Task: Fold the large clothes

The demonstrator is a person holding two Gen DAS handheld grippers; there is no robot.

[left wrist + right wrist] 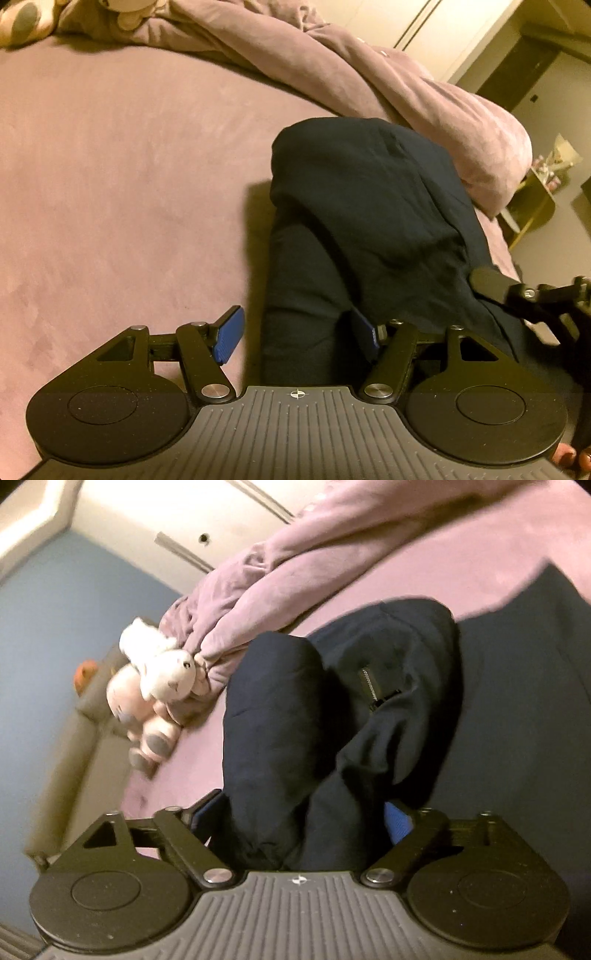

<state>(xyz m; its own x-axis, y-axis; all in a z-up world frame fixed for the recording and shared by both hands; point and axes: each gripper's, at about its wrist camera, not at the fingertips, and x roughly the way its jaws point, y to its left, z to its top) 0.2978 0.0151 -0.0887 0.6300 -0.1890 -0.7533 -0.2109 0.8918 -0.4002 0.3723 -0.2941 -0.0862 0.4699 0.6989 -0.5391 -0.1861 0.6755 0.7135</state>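
A dark navy garment [369, 206] with a zipper [369, 686] lies bunched on the pink bed sheet [110, 184]. My left gripper [295, 334] is open low over the garment's near end. Its left blue pad is clear of the cloth and its right pad is half hidden behind a fold. My right gripper [301, 818] also stands open, with two thick rolls of the garment lying between its jaws and covering parts of both pads. In the left wrist view one black finger [491, 284] of the right gripper rests on the cloth at the right.
A crumpled pink duvet [369, 74] runs along the far side of the bed. A plush toy [159, 686] lies against it near the padded headboard [85, 738]. A yellow side table [535, 199] stands past the bed edge, with a pale wardrobe [147, 513] behind.
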